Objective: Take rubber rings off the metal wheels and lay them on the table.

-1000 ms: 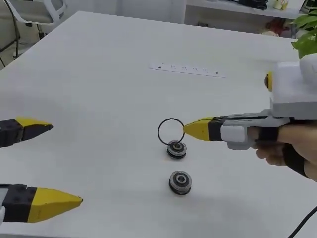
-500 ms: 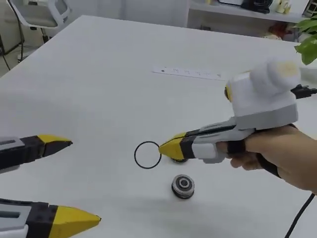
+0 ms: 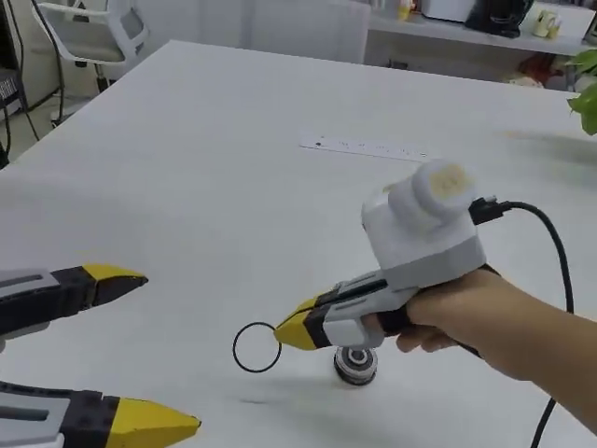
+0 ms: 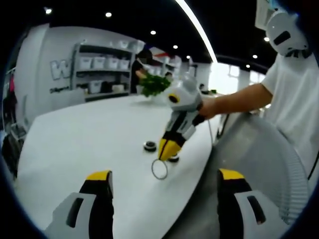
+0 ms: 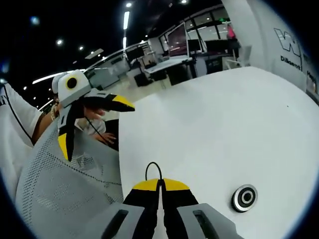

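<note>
Right gripper (image 3: pixel 291 334) clamped on rubber ring (image 3: pixel 234 347), low at metal wheel's (image 3: pixel 355 364) 9 o'clock, likely to lay it on table (image 3: pixel 233 168); left gripper (image 3: pixel 173 352) wide open, empty.

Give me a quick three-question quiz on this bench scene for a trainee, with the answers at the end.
1. Fill in: the left gripper view shows ___ metal wheels on the table.
2. What does the right gripper hold? A) a rubber ring B) a metal wheel C) nothing
3. True or false: the left gripper is shut.
Key: 1 two. 2 A, pinched between the shut jaws. 3 false, its jaws stand wide apart.
</note>
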### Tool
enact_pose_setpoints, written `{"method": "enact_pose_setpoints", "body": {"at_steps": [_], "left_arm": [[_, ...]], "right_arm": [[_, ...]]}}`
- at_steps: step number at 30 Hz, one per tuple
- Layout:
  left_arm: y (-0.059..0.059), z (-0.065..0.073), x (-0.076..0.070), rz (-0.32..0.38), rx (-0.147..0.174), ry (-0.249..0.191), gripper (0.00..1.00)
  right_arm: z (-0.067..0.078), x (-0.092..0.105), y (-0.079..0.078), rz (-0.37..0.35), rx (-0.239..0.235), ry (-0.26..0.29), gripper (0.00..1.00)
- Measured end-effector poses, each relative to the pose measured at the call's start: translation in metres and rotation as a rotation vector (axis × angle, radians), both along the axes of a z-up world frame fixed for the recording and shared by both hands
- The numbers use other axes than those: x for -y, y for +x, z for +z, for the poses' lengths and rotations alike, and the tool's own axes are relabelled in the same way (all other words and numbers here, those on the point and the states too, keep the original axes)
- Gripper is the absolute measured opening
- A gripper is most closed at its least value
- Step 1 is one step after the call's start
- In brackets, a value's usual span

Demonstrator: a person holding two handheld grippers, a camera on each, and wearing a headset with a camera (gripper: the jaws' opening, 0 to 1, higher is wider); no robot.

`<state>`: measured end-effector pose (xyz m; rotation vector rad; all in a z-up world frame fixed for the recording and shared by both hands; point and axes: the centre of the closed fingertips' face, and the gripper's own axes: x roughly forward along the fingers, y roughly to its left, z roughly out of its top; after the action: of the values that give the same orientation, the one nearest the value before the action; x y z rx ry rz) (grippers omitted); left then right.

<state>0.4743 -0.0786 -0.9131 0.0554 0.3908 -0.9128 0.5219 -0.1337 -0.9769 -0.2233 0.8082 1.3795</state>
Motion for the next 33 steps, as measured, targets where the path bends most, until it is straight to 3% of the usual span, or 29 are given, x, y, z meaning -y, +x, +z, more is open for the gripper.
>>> {"method": "enact_pose_setpoints", "body": {"at_steps": [16,28,33], "left_arm": [[0.000,0.001,0.002,-0.008,0.000,0.007,0.87],[-0.001,0.000,0.002,-0.009,-0.008,0.002,0.87],[0.000,0.001,-0.001,-0.002,-0.001,0.003,0.87]], "right_arm": [[-0.033,0.003,0.010,-0.075,-0.039,-0.076,0.00],[-0.044,0.005,0.007,-0.064,-0.019,-0.114,0.00],[-0.045,0.007,0.009,-0.064,-0.013,-0.119,0.06]]}}
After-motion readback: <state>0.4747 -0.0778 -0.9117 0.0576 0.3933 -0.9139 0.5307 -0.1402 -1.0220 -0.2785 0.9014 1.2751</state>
